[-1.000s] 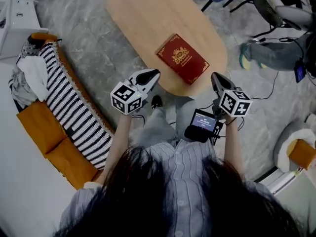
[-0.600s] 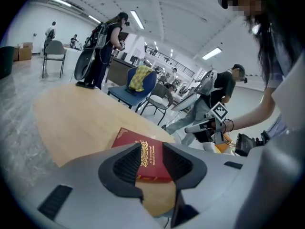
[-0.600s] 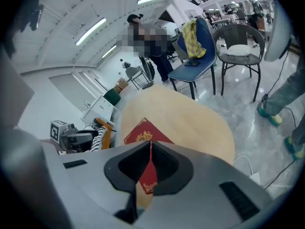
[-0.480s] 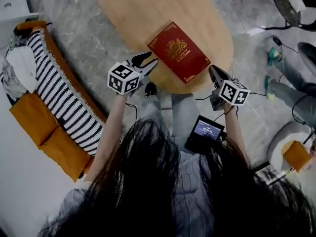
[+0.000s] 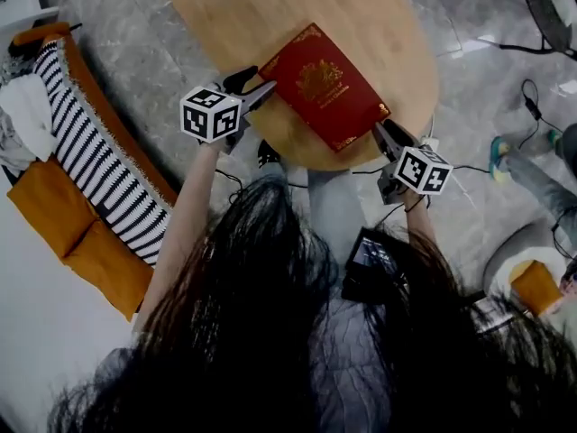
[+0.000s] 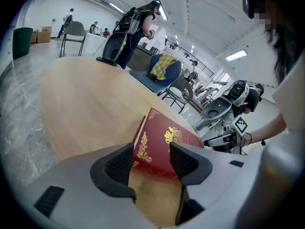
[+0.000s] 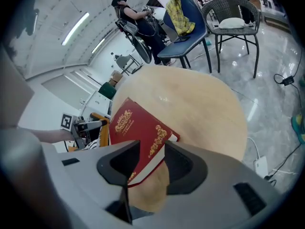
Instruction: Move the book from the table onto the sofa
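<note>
Nothing has been moved yet. The red book point(image 5: 320, 84) lies flat on the oval table point(image 5: 379, 25) between the left claw point(image 5: 252, 87) and the right claw point(image 5: 386, 135). Both claws' jaws have just been opening, each with a book corner in its gap, and neither has pinched it. The grip, the lift and the carry to the striped sofa point(image 5: 99, 170) are still to do.

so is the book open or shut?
Shut. The book lies flat on the table with its gold-stamped red cover facing up. The right gripper view shows the page edges closed beneath the cover.
</note>
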`<state>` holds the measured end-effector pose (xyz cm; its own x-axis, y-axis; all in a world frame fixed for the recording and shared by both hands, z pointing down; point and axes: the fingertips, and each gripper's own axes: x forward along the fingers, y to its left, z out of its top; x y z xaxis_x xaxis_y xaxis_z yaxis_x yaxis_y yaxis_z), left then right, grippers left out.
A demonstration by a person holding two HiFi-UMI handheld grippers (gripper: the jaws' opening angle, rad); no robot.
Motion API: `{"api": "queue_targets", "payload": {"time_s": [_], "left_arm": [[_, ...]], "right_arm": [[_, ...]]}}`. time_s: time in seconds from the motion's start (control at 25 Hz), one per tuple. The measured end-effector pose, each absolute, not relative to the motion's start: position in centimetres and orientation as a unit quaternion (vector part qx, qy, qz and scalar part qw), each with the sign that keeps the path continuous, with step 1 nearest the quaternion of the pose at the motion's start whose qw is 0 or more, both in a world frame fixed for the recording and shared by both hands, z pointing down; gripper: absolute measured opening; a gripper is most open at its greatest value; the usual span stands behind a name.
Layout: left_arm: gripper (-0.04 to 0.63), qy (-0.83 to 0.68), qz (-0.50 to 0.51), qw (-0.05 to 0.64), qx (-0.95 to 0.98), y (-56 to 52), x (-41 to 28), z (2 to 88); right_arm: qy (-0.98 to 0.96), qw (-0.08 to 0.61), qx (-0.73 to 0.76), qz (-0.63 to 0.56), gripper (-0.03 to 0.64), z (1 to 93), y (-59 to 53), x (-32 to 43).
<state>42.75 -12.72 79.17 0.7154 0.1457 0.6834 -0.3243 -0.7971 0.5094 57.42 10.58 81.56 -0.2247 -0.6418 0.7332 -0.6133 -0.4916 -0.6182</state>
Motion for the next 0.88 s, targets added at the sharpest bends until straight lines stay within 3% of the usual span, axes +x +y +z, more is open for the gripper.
{"api": "queue_targets", "payload": {"time_s": [0.12, 0.24, 0.44, 0.8, 0.88], "left_arm": [[0.232, -0.057, 0.39, 0.314, 0.864, -13.4, 42.5, 80.6], [0.238, -0.05, 0.395, 0.325, 0.858, -13.7, 43.0, 81.6], [0.241, -0.018, 0.417, 0.303, 0.857, -13.1, 44.1, 82.0], [0.247, 0.008, 0.436, 0.32, 0.841, -12.6, 44.6, 83.0], [0.247, 0.005, 0.445, 0.313, 0.839, -12.4, 44.8, 83.1]], "right_arm": [[0.497, -0.009, -0.624, -0.602, 0.211, 83.1, 11.1, 57.1], [0.497, 0.004, -0.61, -0.617, 0.23, 83.8, 10.7, 56.4], [0.453, 0.096, -0.615, -0.638, 0.235, 83.9, 8.8, 56.1], [0.437, 0.099, -0.631, -0.634, 0.233, 84.3, 8.5, 56.2], [0.42, 0.104, -0.63, -0.644, 0.205, 84.2, 8.8, 56.5]]}}
